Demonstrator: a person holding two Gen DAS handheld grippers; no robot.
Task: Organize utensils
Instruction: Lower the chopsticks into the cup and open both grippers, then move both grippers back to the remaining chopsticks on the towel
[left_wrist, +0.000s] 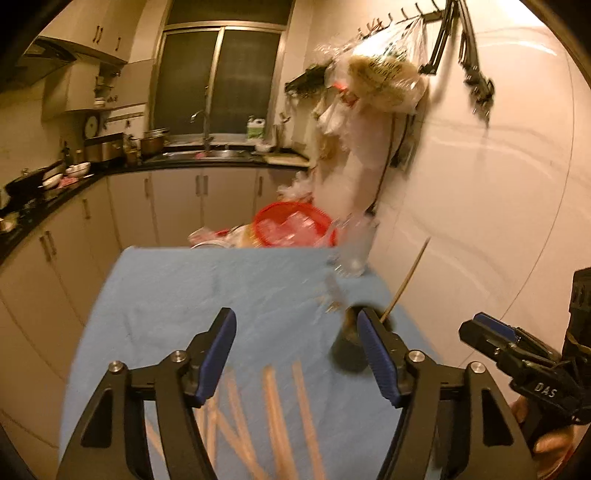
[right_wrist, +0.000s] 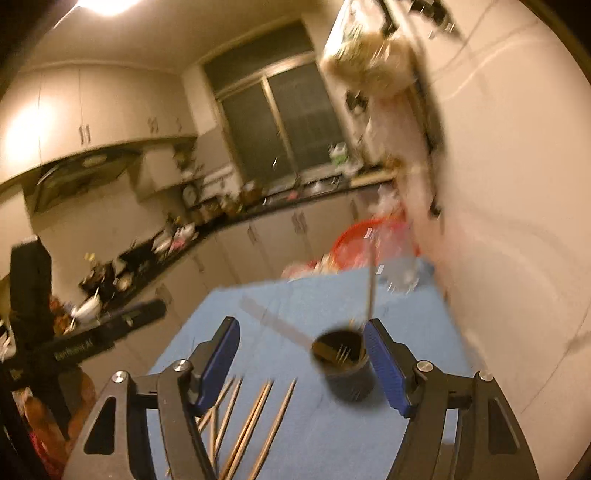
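Observation:
A dark round utensil cup (left_wrist: 347, 350) (right_wrist: 343, 363) stands on the blue cloth (left_wrist: 184, 288) (right_wrist: 332, 435), with one wooden chopstick (left_wrist: 406, 278) (right_wrist: 370, 288) standing in it. Several loose wooden chopsticks (left_wrist: 273, 417) (right_wrist: 251, 421) lie on the cloth near the front edge. My left gripper (left_wrist: 297, 325) is open and empty above them, its right finger just in front of the cup. My right gripper (right_wrist: 301, 334) is open and empty, the cup beside its right finger; it also shows in the left wrist view (left_wrist: 484, 328).
A fork (left_wrist: 332, 295) and a clear glass (left_wrist: 354, 251) sit on the far right of the cloth. A red basket (left_wrist: 295, 225) (right_wrist: 365, 240) stands beyond the table. A white wall runs along the right. Kitchen counters with pots lie at left and back.

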